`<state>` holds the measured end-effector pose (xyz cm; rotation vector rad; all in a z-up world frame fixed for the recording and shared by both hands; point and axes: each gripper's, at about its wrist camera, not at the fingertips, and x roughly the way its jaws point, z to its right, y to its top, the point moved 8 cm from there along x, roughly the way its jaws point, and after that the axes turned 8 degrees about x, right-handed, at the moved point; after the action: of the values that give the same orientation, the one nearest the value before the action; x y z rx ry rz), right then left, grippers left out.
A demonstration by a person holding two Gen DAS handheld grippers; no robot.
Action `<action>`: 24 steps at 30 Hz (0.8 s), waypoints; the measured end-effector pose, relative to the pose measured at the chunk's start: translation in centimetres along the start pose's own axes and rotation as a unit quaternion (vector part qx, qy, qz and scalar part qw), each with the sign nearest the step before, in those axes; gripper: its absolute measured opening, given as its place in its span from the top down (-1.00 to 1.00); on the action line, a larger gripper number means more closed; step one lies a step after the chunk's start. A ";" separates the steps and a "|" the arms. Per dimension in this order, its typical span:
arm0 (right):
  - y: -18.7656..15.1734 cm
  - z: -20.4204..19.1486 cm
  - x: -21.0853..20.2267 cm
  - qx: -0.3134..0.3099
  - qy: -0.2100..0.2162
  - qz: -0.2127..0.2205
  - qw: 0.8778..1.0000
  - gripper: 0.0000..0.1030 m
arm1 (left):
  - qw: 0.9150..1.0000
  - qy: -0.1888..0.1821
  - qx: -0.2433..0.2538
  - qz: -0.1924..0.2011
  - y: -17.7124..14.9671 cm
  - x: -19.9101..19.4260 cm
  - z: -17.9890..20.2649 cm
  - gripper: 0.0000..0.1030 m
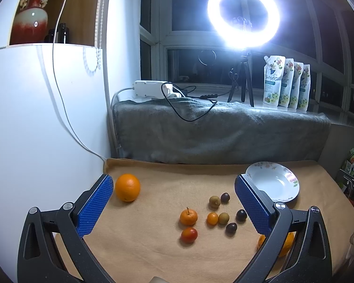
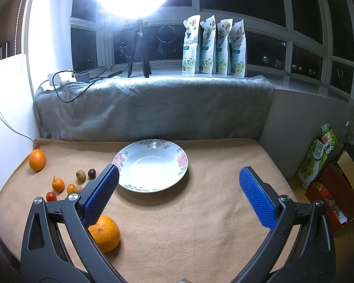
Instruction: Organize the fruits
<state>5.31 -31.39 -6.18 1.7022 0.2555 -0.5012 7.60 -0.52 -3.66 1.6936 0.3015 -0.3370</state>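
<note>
Both claws are spread wide with nothing between their blue pads. The left claw [image 1: 173, 202] hovers over the tan fleece-covered desk [image 1: 141, 247], the right claw [image 2: 179, 191] hangs low in front of the white floral-rimmed bowl [image 2: 151, 165] at centre frame.

In the left wrist view, a big round orange [image 1: 127, 187] sits just beside the left pad at middle left. A cluster of small fruits lies centre-bottom: a stemmed little tangerine [image 1: 188, 217], a red cherry tomato [image 1: 189, 235], a tiny orange kumquat [image 1: 212, 218], brownish-green and dark purple ones around them. Another rough-skinned orange [image 2: 105, 233] sits lower left in the right view, partly hidden behind that claw's left arm.

Behind the desk: a grey blanket-draped ledge [image 2: 153, 108], a glaring ring light on a tripod [image 1: 244, 15], four white refill pouches [image 2: 213, 46], and a white power strip with black cables [image 1: 151, 89].
</note>
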 end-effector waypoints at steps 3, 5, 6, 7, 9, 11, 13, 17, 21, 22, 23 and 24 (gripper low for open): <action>0.0 0.0 0.0 0.000 0.000 0.000 1.000 -1.00 | 1.000 0.000 0.000 0.000 0.0 0.0 0.0 -0.99; -0.1 -0.1 0.0 0.000 0.002 -0.001 1.000 -1.00 | 1.000 0.000 -0.001 0.001 -0.1 -0.1 0.0 -0.99; -0.2 -0.1 0.0 0.000 0.002 -0.001 1.000 -1.00 | 1.000 0.000 -0.001 0.001 -0.1 -0.1 0.1 -0.99; -0.2 -0.2 -0.1 0.000 0.002 0.000 1.000 -1.00 | 1.000 0.000 -0.001 0.001 -0.1 -0.1 0.0 -0.99; -0.2 -0.2 -0.1 0.000 0.003 0.000 1.000 -1.00 | 1.000 0.001 -0.002 0.000 -0.2 -0.1 0.1 -0.99; -0.3 -0.4 -0.3 0.000 0.003 0.000 1.000 -1.00 | 1.000 0.001 -0.002 0.001 -0.2 -0.2 0.0 -0.99; -0.3 -0.3 -0.3 0.001 0.003 0.000 1.000 -1.00 | 1.000 0.001 -0.002 0.001 -0.2 -0.3 0.0 -0.99; -0.3 -0.4 -0.3 0.001 0.004 -0.001 1.000 -1.00 | 1.000 0.001 -0.003 0.001 -0.2 -0.3 0.0 -0.99; -0.3 -0.4 -0.3 0.001 0.004 -0.001 1.000 -1.00 | 1.000 0.001 -0.003 0.001 -0.2 -0.3 -0.1 -0.99; -0.3 -0.5 -0.3 0.001 0.004 -0.001 1.000 -1.00 | 1.000 0.001 -0.003 0.001 -0.2 -0.3 -0.1 -0.99; -0.2 -0.4 -0.3 0.001 0.004 0.000 1.000 -1.00 | 1.000 0.001 -0.003 0.001 -0.2 -0.3 -0.1 -0.99; -0.3 -0.4 -0.3 0.001 0.003 0.000 1.000 -1.00 | 1.000 0.001 -0.002 0.002 -0.2 -0.3 -0.1 -0.99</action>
<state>4.99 -30.89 -6.23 1.7054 0.2602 -0.4960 7.26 -0.42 -3.67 1.6894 0.3003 -0.3327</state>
